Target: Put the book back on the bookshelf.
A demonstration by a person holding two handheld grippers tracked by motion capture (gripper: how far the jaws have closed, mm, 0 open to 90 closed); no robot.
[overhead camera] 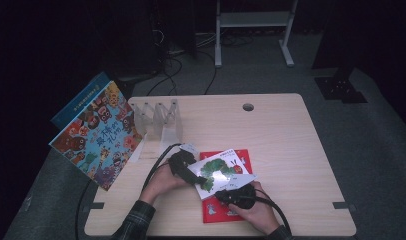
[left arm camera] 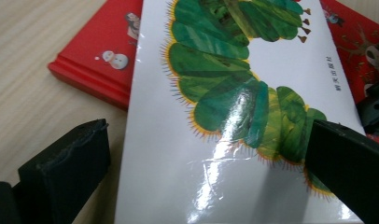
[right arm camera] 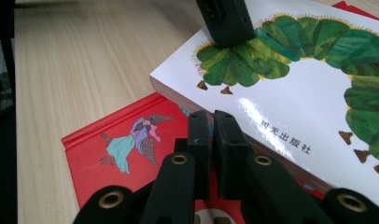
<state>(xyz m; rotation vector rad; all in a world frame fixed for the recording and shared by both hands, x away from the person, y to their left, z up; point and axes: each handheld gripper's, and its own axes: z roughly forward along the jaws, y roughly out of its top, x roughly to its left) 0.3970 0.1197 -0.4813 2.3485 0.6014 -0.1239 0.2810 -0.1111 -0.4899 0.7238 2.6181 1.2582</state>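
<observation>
White caterpillar book (left arm camera: 234, 116) sits between my left fingers (left arm camera: 66, 172), pinched at its edge. My right fingers (right arm camera: 211, 140) are closed empty, tips just beside its corner, over the red book (right arm camera: 131, 154).

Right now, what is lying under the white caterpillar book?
A red picture book lies flat on the table under the white caterpillar book. Its edges with small figures show; the middle of its cover is hidden.

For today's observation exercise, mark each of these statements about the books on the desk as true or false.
1. The caterpillar book lies partly on the red book. True.
2. The right claw is wide open. False: its jaws are shut together, nothing between them.
3. A colourful picture book leans at the table's left edge. True.
4. The caterpillar book stands in the clear rack. False: it is over the red book.
</observation>
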